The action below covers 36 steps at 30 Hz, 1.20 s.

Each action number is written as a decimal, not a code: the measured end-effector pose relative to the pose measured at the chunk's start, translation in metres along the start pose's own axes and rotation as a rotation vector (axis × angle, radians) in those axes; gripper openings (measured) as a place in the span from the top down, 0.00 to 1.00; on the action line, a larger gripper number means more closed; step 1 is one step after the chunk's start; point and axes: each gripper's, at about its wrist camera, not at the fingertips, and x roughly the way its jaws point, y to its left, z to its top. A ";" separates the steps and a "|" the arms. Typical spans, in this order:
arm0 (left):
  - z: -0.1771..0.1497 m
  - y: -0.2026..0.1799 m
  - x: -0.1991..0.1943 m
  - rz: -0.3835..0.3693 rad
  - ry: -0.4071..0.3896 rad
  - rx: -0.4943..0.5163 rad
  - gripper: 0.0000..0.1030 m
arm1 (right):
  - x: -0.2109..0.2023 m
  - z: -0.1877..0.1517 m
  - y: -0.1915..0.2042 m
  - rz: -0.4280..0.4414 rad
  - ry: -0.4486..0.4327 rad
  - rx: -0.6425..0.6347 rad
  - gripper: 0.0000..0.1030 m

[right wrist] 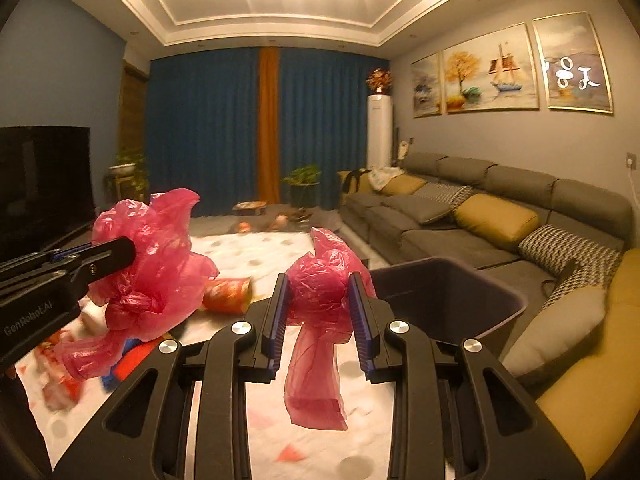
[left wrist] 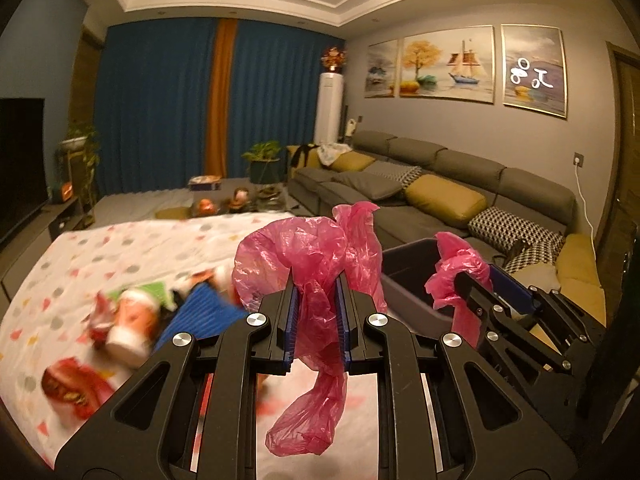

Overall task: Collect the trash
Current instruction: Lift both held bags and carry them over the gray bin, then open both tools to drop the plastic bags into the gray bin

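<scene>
The left claw (left wrist: 316, 292) is clamped on one bunch of a crumpled pink bag (left wrist: 316, 256), and the right claw (right wrist: 320, 300) grips another bunch of it, both held above the bench (right wrist: 264, 248) with its dotted white cloth. A dark bin (right wrist: 460, 292) stands just right of the right claw. Blurred wrappers (left wrist: 132, 320) and a can (right wrist: 228, 294) lie on the cloth to the left.

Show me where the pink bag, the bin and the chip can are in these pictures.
Pink bag (left wrist: 320, 248): left wrist view, crumpled bunch above the left gripper (left wrist: 317, 312).
Bin (right wrist: 452, 292): right wrist view, dark inner wall.
Chip can (right wrist: 226, 294): right wrist view, orange side, lying on the cloth.
</scene>
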 end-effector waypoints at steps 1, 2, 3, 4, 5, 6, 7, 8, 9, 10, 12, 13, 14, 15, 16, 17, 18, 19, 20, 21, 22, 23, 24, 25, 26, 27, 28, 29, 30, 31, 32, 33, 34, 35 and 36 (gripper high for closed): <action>0.002 -0.006 0.005 -0.010 0.003 0.002 0.85 | 0.003 0.003 -0.006 -0.015 -0.003 0.003 0.70; 0.004 -0.012 0.011 -0.021 0.006 0.006 0.85 | 0.005 0.004 -0.011 -0.026 -0.005 0.007 0.70; 0.007 -0.019 0.017 -0.030 0.007 0.013 0.85 | 0.007 0.006 -0.018 -0.039 -0.006 0.012 0.70; 0.009 -0.024 0.021 -0.036 0.007 0.019 0.84 | 0.010 0.009 -0.027 -0.056 -0.008 0.019 0.70; 0.011 -0.031 0.027 -0.047 0.007 0.027 0.84 | 0.012 0.011 -0.033 -0.070 -0.009 0.024 0.70; 0.014 -0.037 0.033 -0.058 0.005 0.033 0.84 | 0.013 0.011 -0.037 -0.080 -0.010 0.026 0.70; 0.016 -0.041 0.036 -0.063 0.003 0.038 0.84 | 0.015 0.013 -0.045 -0.101 -0.011 0.031 0.70; 0.018 -0.048 0.041 -0.070 0.000 0.045 0.84 | 0.018 0.013 -0.050 -0.110 -0.011 0.036 0.70; 0.021 -0.054 0.046 -0.081 -0.004 0.049 0.84 | 0.020 0.015 -0.056 -0.122 -0.012 0.042 0.70; 0.023 -0.059 0.049 -0.092 -0.008 0.050 0.84 | 0.020 0.015 -0.060 -0.133 -0.014 0.044 0.70; 0.026 -0.069 0.056 -0.107 -0.011 0.053 0.84 | 0.024 0.017 -0.072 -0.160 -0.019 0.048 0.70; 0.028 -0.074 0.061 -0.121 -0.012 0.054 0.84 | 0.026 0.018 -0.078 -0.169 -0.021 0.053 0.70; 0.028 -0.078 0.066 -0.128 -0.012 0.054 0.84 | 0.028 0.018 -0.081 -0.178 -0.023 0.057 0.70; 0.030 -0.083 0.072 -0.138 -0.011 0.057 0.84 | 0.030 0.019 -0.086 -0.186 -0.024 0.062 0.70; 0.030 -0.087 0.077 -0.147 -0.010 0.059 0.84 | 0.032 0.020 -0.091 -0.193 -0.024 0.070 0.70; 0.030 -0.088 0.081 -0.152 -0.009 0.061 0.84 | 0.034 0.020 -0.095 -0.198 -0.024 0.079 0.70; 0.031 -0.091 0.088 -0.157 -0.007 0.063 0.84 | 0.036 0.020 -0.099 -0.202 -0.023 0.088 0.70; 0.030 -0.093 0.092 -0.163 -0.003 0.064 0.84 | 0.038 0.020 -0.102 -0.204 -0.022 0.097 0.70; 0.030 -0.095 0.098 -0.173 0.003 0.062 0.84 | 0.040 0.020 -0.104 -0.205 -0.022 0.102 0.70; 0.029 -0.097 0.105 -0.181 0.011 0.061 0.84 | 0.042 0.020 -0.107 -0.207 -0.023 0.107 0.70; 0.028 -0.098 0.109 -0.185 0.017 0.062 0.84 | 0.044 0.020 -0.109 -0.208 -0.024 0.108 0.70; 0.028 -0.100 0.114 -0.191 0.022 0.065 0.84 | 0.046 0.019 -0.111 -0.210 -0.026 0.108 0.70; 0.027 -0.103 0.119 -0.198 0.025 0.068 0.84 | 0.047 0.018 -0.111 -0.213 -0.027 0.108 0.69; 0.027 -0.104 0.122 -0.202 0.027 0.072 0.84 | 0.050 0.017 -0.112 -0.213 -0.026 0.111 0.69; 0.027 -0.108 0.127 -0.205 0.029 0.078 0.84 | 0.051 0.018 -0.112 -0.211 -0.026 0.113 0.69; 0.027 -0.110 0.132 -0.205 0.032 0.083 0.84 | 0.055 0.021 -0.113 -0.210 -0.024 0.114 0.69; 0.027 -0.110 0.136 -0.208 0.037 0.083 0.84 | 0.058 0.020 -0.114 -0.210 -0.022 0.115 0.69; 0.027 -0.112 0.140 -0.212 0.044 0.081 0.84 | 0.061 0.020 -0.114 -0.208 -0.019 0.115 0.69; 0.026 -0.112 0.146 -0.215 0.053 0.076 0.84 | 0.065 0.019 -0.115 -0.206 -0.016 0.116 0.69; 0.026 -0.113 0.150 -0.218 0.058 0.073 0.84 | 0.067 0.018 -0.116 -0.205 -0.014 0.118 0.69; 0.026 -0.114 0.155 -0.221 0.063 0.070 0.84 | 0.070 0.018 -0.118 -0.204 -0.012 0.119 0.69; 0.025 -0.114 0.159 -0.220 0.068 0.069 0.84 | 0.072 0.018 -0.119 -0.202 -0.009 0.121 0.69; 0.024 -0.114 0.164 -0.220 0.075 0.068 0.84 | 0.075 0.017 -0.119 -0.202 -0.005 0.123 0.69; 0.023 -0.115 0.167 -0.222 0.079 0.067 0.84 | 0.077 0.017 -0.119 -0.202 -0.003 0.122 0.69; 0.022 -0.115 0.170 -0.223 0.084 0.067 0.84 | 0.079 0.016 -0.119 -0.203 0.001 0.120 0.69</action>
